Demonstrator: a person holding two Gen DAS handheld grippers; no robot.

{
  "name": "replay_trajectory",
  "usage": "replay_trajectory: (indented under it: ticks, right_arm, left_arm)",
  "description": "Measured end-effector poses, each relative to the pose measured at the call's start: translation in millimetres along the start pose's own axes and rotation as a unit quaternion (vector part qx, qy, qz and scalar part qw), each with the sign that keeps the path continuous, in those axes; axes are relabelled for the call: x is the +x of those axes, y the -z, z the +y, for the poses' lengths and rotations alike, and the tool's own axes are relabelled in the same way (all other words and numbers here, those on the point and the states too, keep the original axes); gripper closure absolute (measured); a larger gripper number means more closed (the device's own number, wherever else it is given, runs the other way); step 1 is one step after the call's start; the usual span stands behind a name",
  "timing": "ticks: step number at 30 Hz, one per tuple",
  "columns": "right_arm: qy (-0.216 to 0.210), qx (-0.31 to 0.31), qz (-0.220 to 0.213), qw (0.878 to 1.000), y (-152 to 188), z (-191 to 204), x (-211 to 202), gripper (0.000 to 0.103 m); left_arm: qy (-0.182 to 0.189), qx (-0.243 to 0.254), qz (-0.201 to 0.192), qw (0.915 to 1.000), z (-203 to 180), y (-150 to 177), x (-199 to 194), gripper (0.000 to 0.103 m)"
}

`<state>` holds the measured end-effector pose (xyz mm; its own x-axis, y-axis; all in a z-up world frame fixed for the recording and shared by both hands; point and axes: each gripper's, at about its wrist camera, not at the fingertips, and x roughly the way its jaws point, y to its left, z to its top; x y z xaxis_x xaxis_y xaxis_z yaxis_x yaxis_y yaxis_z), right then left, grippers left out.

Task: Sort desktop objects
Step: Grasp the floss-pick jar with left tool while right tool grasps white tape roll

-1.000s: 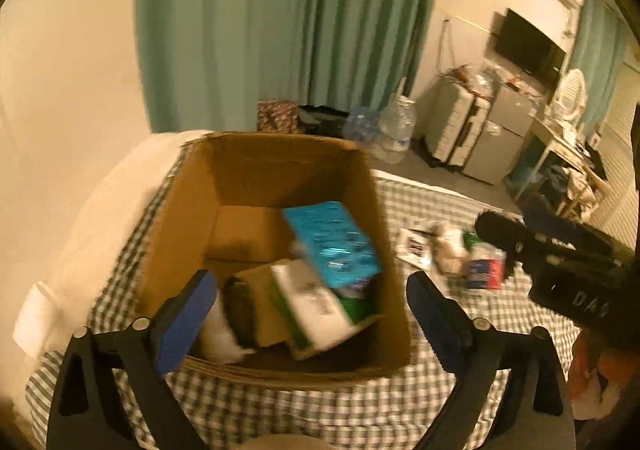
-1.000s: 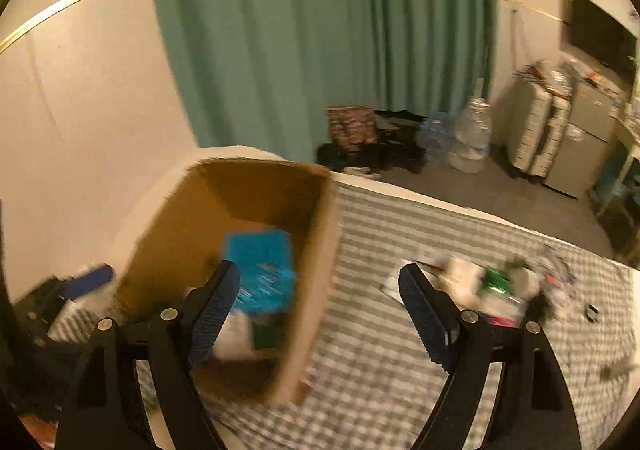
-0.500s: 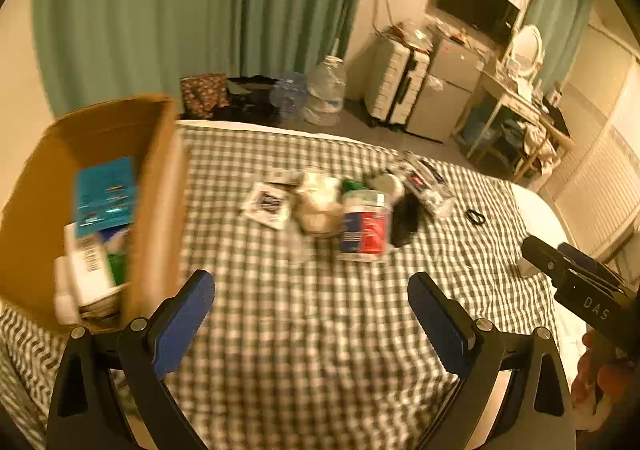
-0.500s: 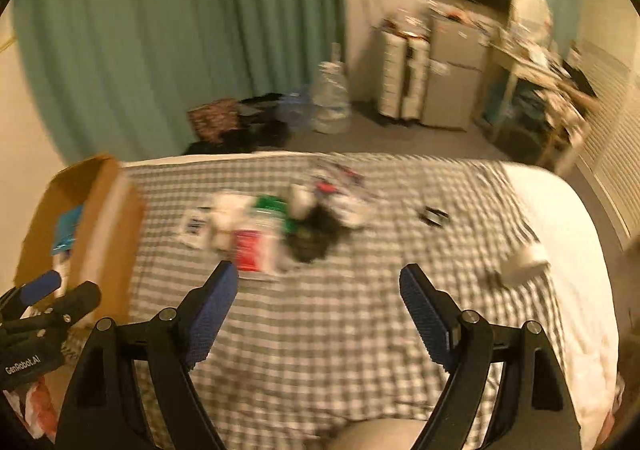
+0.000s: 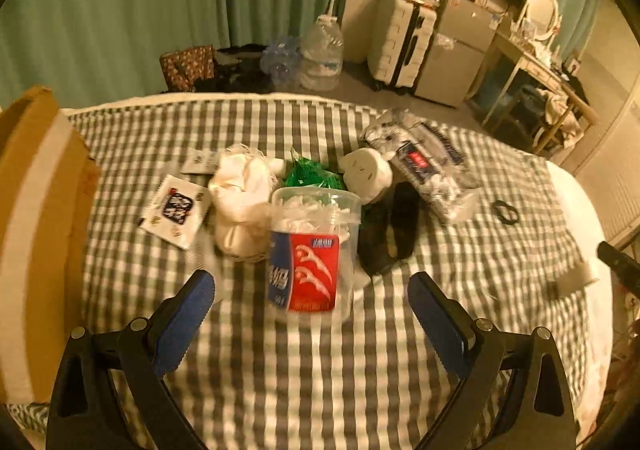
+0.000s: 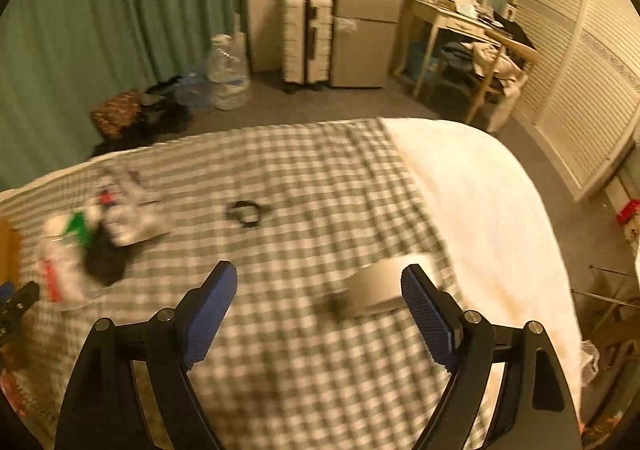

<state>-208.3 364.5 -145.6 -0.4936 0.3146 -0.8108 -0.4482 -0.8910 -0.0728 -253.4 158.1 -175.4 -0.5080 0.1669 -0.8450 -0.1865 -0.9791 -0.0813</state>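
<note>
My left gripper (image 5: 310, 292) is open and empty, just short of a clear tub with a red and blue label (image 5: 310, 246). Around the tub lie a white cloth bundle (image 5: 242, 194), a small card (image 5: 174, 210), a green packet (image 5: 314, 174), a white adapter (image 5: 366, 172), a black item (image 5: 390, 228) and a plastic pack (image 5: 424, 166). My right gripper (image 6: 318, 290) is open and empty, with a blurred roll of tape (image 6: 382, 284) between its fingertips' line and the cloth. A black ring (image 6: 246, 212) lies farther off.
The cardboard box (image 5: 36, 218) stands at the left edge of the checked cloth (image 5: 304, 370). White bedding (image 6: 480, 210) lies to the right of the cloth. A suitcase (image 5: 400, 42), water bottles (image 5: 322, 52) and a desk (image 6: 460, 22) stand beyond the bed.
Both grippers have swung right, away from the cardboard box. The left one now faces the pile of objects. The right one now faces the tape roll near the cloth's right edge.
</note>
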Motion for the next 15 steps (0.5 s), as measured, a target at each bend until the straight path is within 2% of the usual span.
replay_trajectory:
  ticks: [8,9,10,11,13,15]
  right_arm:
    - [0.038,-0.015,0.052,0.998,-6,-32,69,0.018]
    - [0.04,-0.016,0.056,0.998,-5,-34,76,0.018]
    - [0.051,-0.02,0.056,0.997,-4,-35,83,0.018]
    - [0.068,-0.025,0.054,0.996,-3,-36,87,0.018]
    - [0.081,-0.036,0.06,0.994,-1,-36,96,0.017]
    - [0.09,-0.045,0.069,0.993,2,-37,105,0.017]
  left_arm:
    - [-0.024,0.022,0.033,0.9989,-12,6,55,0.003]
    - [-0.03,0.027,0.037,0.9985,-12,7,60,0.005]
    - [-0.036,0.03,0.041,0.998,-12,8,64,0.014]
    - [-0.036,0.031,0.044,0.9979,-12,9,67,0.017]
    - [-0.013,0.026,0.056,0.998,-11,11,72,0.026]
    - [-0.013,0.033,0.055,0.9979,-13,13,71,0.028]
